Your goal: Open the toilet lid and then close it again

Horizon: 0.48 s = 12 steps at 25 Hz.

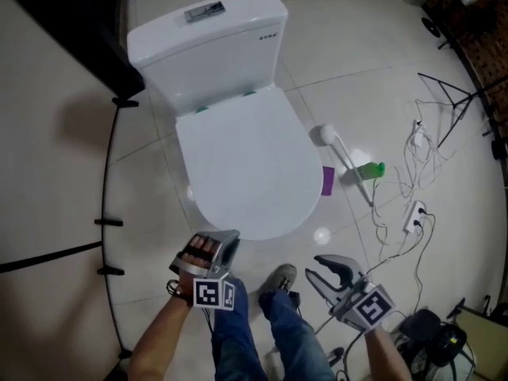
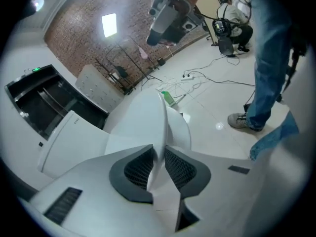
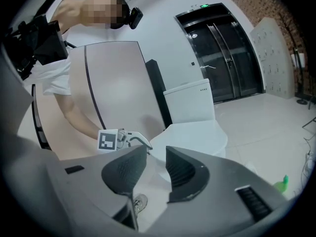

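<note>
The glossy white oval toilet lid [image 1: 250,169] lies closed at frame centre. Just below it, the left gripper [image 1: 228,240] tilts downward, jaws barely parted with the lid's front rim between them. At lower right, the right gripper [image 1: 314,267] hangs parted and empty.

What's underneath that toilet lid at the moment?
Nothing beneath it can be seen. The lid lies flat and shut, so whatever is under it is covered in every view. Only its smooth white top shows, with the tank behind it.
</note>
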### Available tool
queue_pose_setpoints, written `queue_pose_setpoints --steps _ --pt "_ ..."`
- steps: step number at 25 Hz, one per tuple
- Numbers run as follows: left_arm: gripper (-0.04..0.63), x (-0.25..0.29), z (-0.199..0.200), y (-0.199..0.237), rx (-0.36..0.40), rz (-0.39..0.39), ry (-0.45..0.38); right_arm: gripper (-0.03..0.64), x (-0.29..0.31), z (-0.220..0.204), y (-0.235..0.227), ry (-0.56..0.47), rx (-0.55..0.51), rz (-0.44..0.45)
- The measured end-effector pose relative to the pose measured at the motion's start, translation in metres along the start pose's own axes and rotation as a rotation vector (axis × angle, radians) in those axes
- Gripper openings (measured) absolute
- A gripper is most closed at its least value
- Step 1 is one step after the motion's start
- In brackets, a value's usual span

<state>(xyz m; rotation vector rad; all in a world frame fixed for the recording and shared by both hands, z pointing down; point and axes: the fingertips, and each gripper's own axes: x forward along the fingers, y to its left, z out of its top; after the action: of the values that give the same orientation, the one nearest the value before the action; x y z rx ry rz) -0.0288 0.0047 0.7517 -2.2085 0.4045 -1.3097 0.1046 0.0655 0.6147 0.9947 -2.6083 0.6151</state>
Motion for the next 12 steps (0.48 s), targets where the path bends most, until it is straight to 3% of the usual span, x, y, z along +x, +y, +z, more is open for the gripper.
queue_pose_setpoints --steps 4,12 --pt "0.084 0.038 -0.022 -0.047 0.016 -0.181 0.067 0.113 0.006 -0.023 0.001 0.020 -0.013 0.010" --pt "0.098 0.063 -0.032 -0.063 -0.158 -0.329 0.094 0.114 0.011 -0.048 0.007 0.060 -0.019 0.022"
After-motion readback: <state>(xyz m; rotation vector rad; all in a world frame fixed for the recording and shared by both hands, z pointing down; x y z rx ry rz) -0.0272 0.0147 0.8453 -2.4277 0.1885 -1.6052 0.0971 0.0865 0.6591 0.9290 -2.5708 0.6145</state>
